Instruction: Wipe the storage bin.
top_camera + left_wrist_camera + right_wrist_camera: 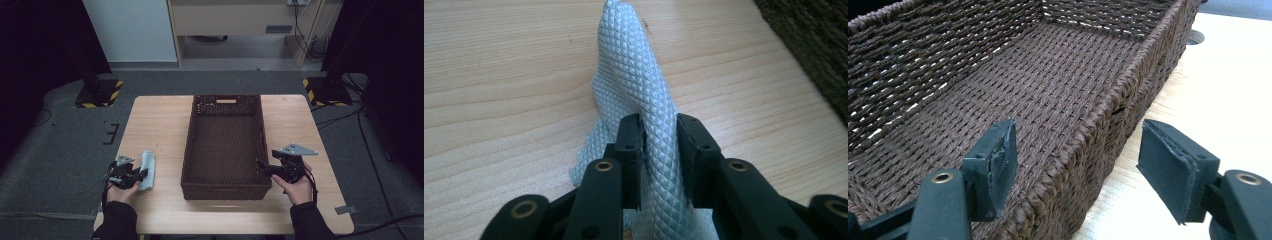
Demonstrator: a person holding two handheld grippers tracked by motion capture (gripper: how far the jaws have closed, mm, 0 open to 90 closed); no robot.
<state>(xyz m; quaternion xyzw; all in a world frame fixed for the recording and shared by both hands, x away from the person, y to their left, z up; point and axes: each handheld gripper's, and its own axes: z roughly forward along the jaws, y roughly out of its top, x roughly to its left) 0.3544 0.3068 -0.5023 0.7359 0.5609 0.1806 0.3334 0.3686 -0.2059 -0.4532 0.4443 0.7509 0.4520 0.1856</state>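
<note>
A pale blue quilted cloth [147,167] lies on the wooden table [160,120] left of a dark brown woven basket [187,145]. My left gripper [143,174] is at the cloth's near end. In the left gripper view a raised ridge of the cloth [634,85] stands between the jaws of the left gripper [659,120], which are a little apart, with a thin dark gap at the left pad. My right gripper [260,163] is open at the basket's right wall. In the right gripper view, the right gripper [1078,145] straddles the basket [898,75] rim, one jaw inside and one outside, touching nothing.
The basket is empty and takes up the table's middle. Bare tabletop [1228,75] lies to its right and along the front edge. Beyond the table are two yellow-and-black striped stand bases [97,94], cables on the grey floor, and a wooden cabinet [235,17].
</note>
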